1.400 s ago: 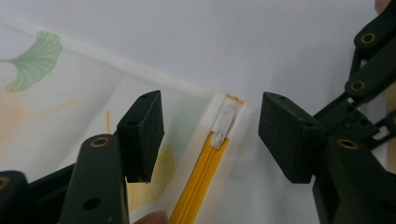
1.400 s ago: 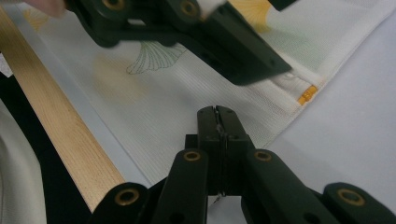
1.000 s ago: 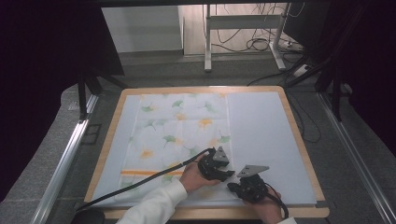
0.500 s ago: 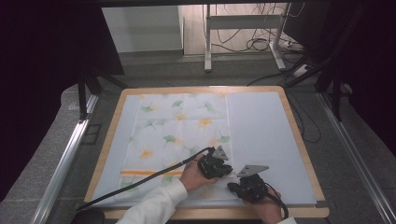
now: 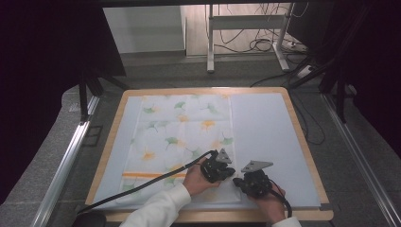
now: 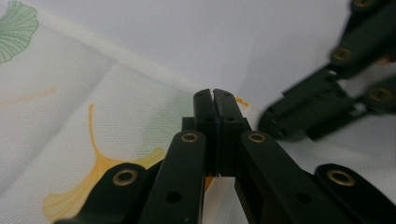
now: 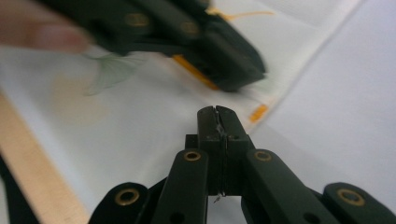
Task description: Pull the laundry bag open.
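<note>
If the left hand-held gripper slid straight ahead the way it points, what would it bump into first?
Probably the right hand-held gripper, which sits just ahead and slightly to the side of the left hand-held gripper, above the leaf-print cloth. Depth is unclear; it might slip past.

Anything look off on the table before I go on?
Nothing stands out. The cloth lies flat and square on the table, no tears or spills. Both tongs, left and right, sit shut at its near right corner.

Both tools [image 5: 235, 176] seemingly closed, side by side
</note>
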Demonstrator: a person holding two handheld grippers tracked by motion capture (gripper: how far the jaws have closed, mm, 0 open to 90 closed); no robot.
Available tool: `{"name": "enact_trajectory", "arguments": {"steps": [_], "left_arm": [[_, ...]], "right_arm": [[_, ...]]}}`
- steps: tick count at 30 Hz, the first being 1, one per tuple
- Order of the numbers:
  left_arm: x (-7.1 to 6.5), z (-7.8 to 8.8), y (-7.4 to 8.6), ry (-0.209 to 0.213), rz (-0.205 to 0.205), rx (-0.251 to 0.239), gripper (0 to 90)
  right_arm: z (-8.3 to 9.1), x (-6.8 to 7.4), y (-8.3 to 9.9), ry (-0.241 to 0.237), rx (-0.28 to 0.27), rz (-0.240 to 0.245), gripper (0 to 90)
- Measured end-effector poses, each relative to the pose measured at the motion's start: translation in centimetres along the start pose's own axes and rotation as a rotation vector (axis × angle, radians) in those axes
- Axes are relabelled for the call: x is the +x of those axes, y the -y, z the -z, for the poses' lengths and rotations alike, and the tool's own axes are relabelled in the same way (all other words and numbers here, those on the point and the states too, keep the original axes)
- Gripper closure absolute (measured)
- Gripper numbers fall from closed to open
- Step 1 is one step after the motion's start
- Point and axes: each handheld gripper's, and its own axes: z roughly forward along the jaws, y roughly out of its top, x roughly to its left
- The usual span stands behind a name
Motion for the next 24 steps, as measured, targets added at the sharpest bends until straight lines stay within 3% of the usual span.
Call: {"name": "enact_trajectory", "arguments": {"steps": [3, 11, 24], "left_arm": [[-0.1, 0.0, 0.0, -0.010, -0.010, -0.003, 90.0], [-0.3, 0.2, 0.1, -0.032, -0.029, 0.005, 90.0], [-0.4, 0.7, 0.3, -0.057, -0.059, 0.037, 90.0]], "right_arm": [[-0.3, -0.7, -0.1, -0.016, -0.007, -0.052, 89.2], [-0.4, -1.0, 0.0, -0.034, -0.011, -0.129, 89.4], [-0.4, -1.5, 0.1, -0.060, -0.011, -0.151, 89.6]]}}
